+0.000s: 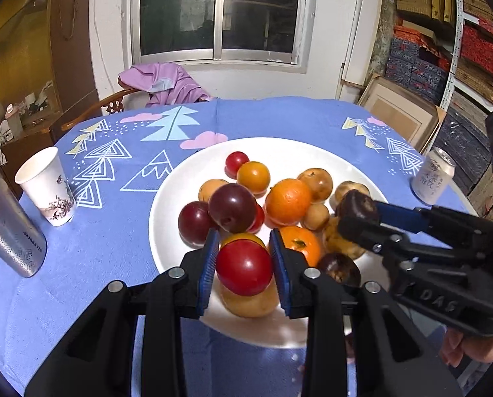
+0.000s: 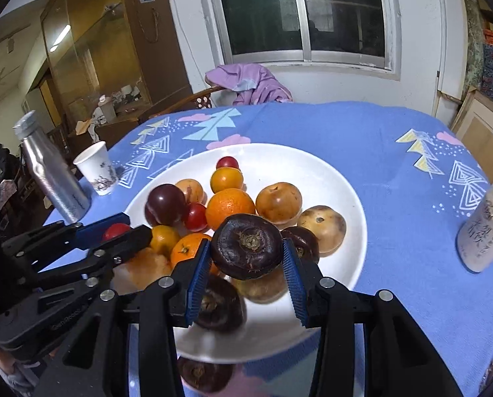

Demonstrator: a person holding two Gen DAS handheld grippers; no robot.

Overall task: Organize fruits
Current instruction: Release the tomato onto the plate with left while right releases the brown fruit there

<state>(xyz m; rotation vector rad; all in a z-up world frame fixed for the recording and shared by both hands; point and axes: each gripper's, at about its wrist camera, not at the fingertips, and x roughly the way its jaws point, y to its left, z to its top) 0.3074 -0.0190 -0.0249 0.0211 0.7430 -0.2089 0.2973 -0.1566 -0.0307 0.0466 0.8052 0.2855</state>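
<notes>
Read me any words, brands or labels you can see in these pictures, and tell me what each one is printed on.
"STARBUCKS", upside down: silver bottle.
"DAG", embossed: right gripper body.
Large printed characters, not legible to me: drink can.
Embossed lettering, too blurred: left gripper body.
Flower print only, no words: paper cup.

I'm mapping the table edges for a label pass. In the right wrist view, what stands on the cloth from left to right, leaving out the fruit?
silver bottle → paper cup → white plate → drink can
</notes>
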